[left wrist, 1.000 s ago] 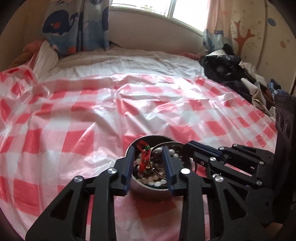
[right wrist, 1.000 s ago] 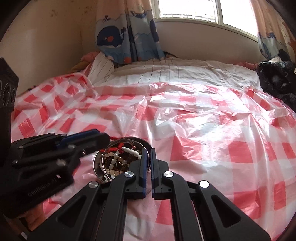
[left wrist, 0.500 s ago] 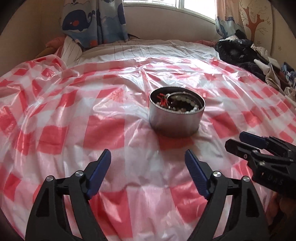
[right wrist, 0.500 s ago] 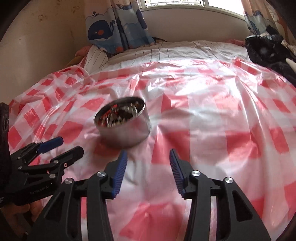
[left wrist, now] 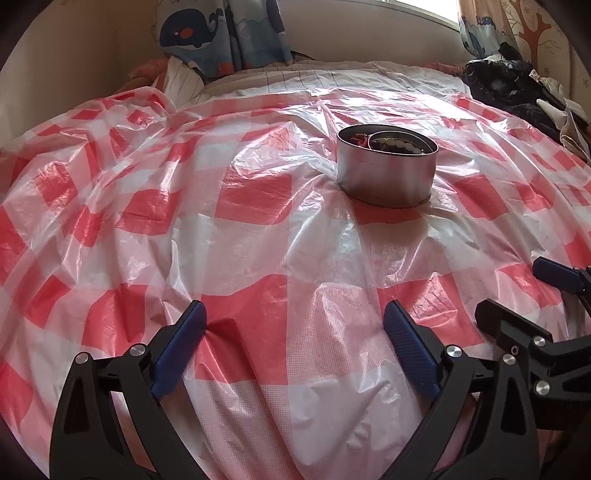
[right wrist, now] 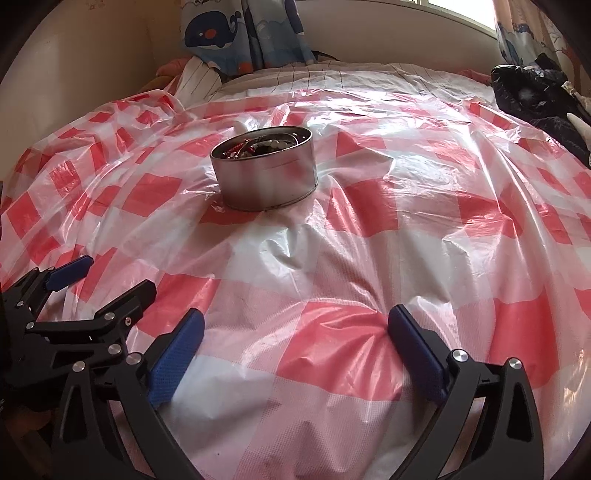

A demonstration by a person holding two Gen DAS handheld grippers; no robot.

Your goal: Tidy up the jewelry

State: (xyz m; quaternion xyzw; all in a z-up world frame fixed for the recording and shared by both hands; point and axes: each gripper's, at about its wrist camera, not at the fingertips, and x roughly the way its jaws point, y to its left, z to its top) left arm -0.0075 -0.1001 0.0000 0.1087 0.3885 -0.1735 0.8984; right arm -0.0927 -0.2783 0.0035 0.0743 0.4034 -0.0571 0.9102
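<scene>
A round metal tin [left wrist: 386,173] stands upright on the red-and-white checked plastic sheet [left wrist: 255,236]. It holds pearl beads, a metal ring and red cord jewelry [left wrist: 391,142]. The tin also shows in the right wrist view [right wrist: 266,177], with the jewelry [right wrist: 255,146] inside. My left gripper [left wrist: 293,325] is open and empty, low over the sheet, well short of the tin. My right gripper [right wrist: 295,328] is open and empty, also back from the tin. Each gripper shows in the other's view: the right one [left wrist: 517,291] and the left one [right wrist: 110,280].
The sheet covers a bed with a striped white cover [left wrist: 332,77] at the far end. A pile of dark clothes [left wrist: 517,88] lies at the far right. A whale-print curtain [left wrist: 221,33] hangs at the back wall.
Both grippers have pulled back from the tin toward the near edge. The left one opened from around the jewelry, the right one opened from shut; both jaws are now wide.
</scene>
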